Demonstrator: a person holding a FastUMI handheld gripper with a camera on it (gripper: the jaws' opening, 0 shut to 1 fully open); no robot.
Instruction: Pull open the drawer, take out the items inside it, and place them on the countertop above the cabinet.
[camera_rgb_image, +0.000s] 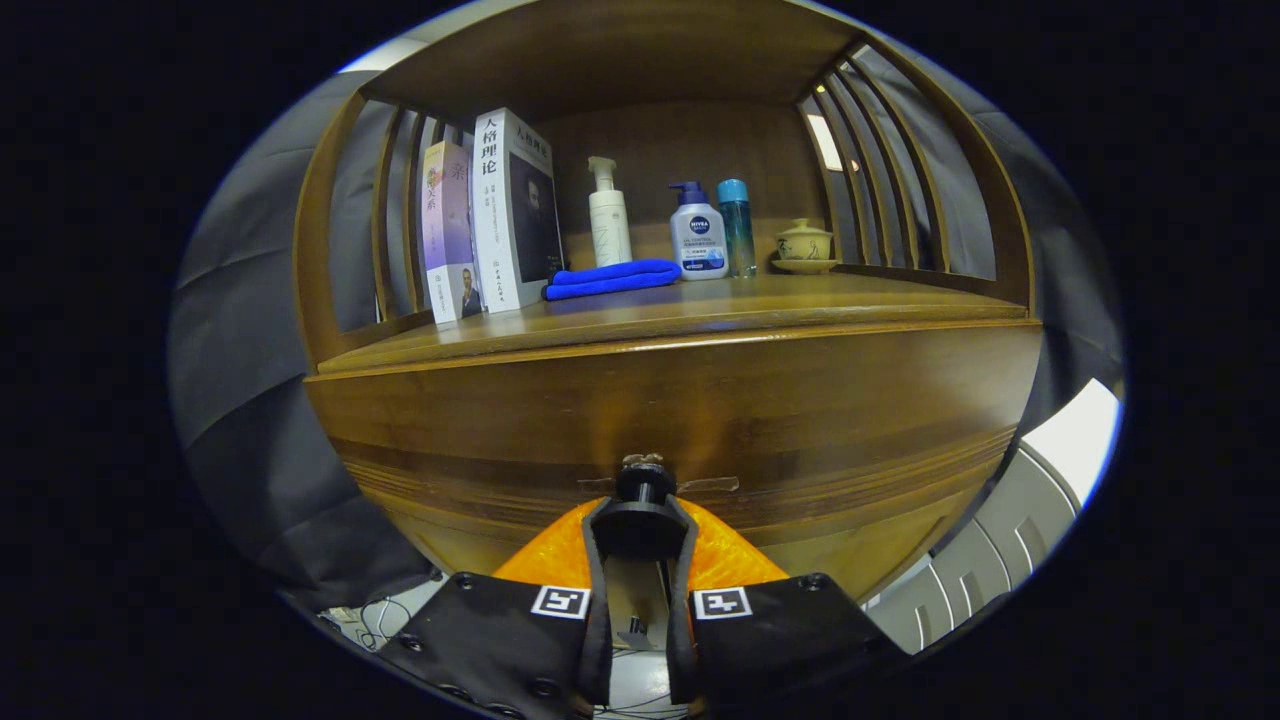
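Note:
The wooden cabinet's drawer front (820, 420) curves across just ahead of me, under the countertop (760, 300). A dark round knob (643, 488) sticks out of the drawer front at its middle. My gripper (641, 528) is shut on this knob, one finger pressing on each side of its wide black disc. The inside of the drawer is hidden, and I cannot tell whether it stands out from the cabinet.
On the countertop stand two upright books (500, 215), a white pump bottle (609, 215), a folded blue cloth (612, 278), a white-and-blue pump bottle (698, 238), a slim blue bottle (737, 228) and a lidded teacup (804, 245). Slatted wooden sides (900, 190) close in the shelf.

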